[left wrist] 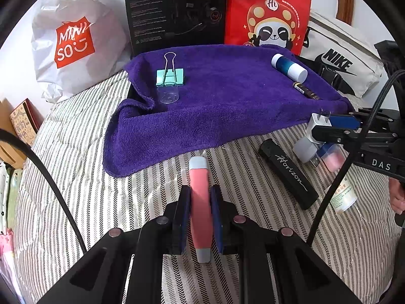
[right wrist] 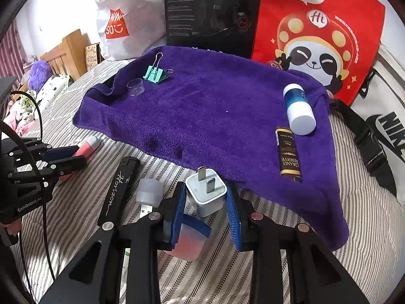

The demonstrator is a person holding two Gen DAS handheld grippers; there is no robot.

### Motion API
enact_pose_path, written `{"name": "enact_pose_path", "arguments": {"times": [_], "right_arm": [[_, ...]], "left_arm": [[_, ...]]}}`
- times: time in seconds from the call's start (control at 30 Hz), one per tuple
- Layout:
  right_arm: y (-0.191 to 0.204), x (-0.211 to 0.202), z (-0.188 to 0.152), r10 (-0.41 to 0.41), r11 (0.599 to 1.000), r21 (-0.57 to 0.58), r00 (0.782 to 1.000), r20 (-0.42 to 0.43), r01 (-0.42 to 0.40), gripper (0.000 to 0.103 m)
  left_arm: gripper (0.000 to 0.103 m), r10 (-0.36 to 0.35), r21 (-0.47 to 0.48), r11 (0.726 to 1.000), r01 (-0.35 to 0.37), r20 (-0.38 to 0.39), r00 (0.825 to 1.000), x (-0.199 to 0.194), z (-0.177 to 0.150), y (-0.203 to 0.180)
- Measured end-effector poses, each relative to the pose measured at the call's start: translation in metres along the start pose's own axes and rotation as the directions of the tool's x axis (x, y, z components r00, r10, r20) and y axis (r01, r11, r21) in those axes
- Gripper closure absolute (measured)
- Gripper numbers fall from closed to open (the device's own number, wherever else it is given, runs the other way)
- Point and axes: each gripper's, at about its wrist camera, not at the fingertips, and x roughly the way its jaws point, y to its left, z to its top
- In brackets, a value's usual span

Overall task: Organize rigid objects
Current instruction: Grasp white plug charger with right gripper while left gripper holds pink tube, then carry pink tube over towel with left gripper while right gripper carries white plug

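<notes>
My left gripper [left wrist: 200, 190] is shut on a pink stick with grey ends [left wrist: 198, 174], held just above the striped bedcover in front of the purple towel [left wrist: 227, 101]. My right gripper [right wrist: 206, 187] is shut on a white plug charger [right wrist: 206, 192], prongs up, at the towel's near edge [right wrist: 215, 116]. On the towel lie a teal binder clip [right wrist: 155, 74], a clear cup [right wrist: 136, 86], a blue-and-white bottle [right wrist: 298, 109] and a dark brown tube [right wrist: 288, 152].
A black "Horizon" case [right wrist: 119, 185], a frosted-cap USB stick [right wrist: 149, 192] and a pink-filled container [right wrist: 189, 240] lie on the bedcover under my right gripper. A white bottle [left wrist: 344, 195] sits nearby. Bags and a black box [left wrist: 174, 12] wall the far side.
</notes>
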Motion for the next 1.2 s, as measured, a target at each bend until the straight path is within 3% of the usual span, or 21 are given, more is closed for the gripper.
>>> {"name": "enact_pose_path", "arguments": {"times": [0.17, 0.33, 0.5, 0.83, 0.9, 1.2], "right_arm": [[-0.018, -0.016, -0.012, -0.037, 0.998, 0.049, 0.999, 0.001, 0.037, 0.071], [-0.040, -0.027, -0.037, -0.139, 0.984, 0.107, 0.990, -0.029, 0.142, 0.072], [-0.042, -0.018, -0.051, -0.128, 0.983, 0.124, 0.991, -0.048, 0.133, 0.071], [-0.045, -0.009, -0.045, -0.164, 0.982, 0.095, 0.986, 0.018, 0.161, 0.065], [-0.045, -0.009, -0.045, -0.147, 0.985, 0.095, 0.989, 0.022, 0.144, 0.077], [-0.043, -0.010, -0.049, -0.145, 0.982, 0.131, 0.988, 0.047, 0.137, 0.076]], "left_arm": [[0.087, 0.002, 0.003, 1.000, -0.002, 0.003, 1.000, -0.001, -0.001, 0.000], [0.087, 0.008, 0.008, 1.000, -0.008, 0.002, 1.000, -0.001, 0.000, -0.001], [0.088, 0.013, 0.011, 1.000, -0.013, -0.003, 1.000, 0.000, 0.001, -0.003], [0.088, 0.026, 0.019, 0.999, -0.026, -0.011, 1.000, 0.001, 0.003, -0.007], [0.088, 0.025, 0.016, 1.000, -0.024, -0.010, 1.000, 0.001, 0.003, -0.007], [0.088, -0.005, -0.015, 1.000, 0.005, 0.008, 1.000, 0.000, -0.002, 0.001]]}}
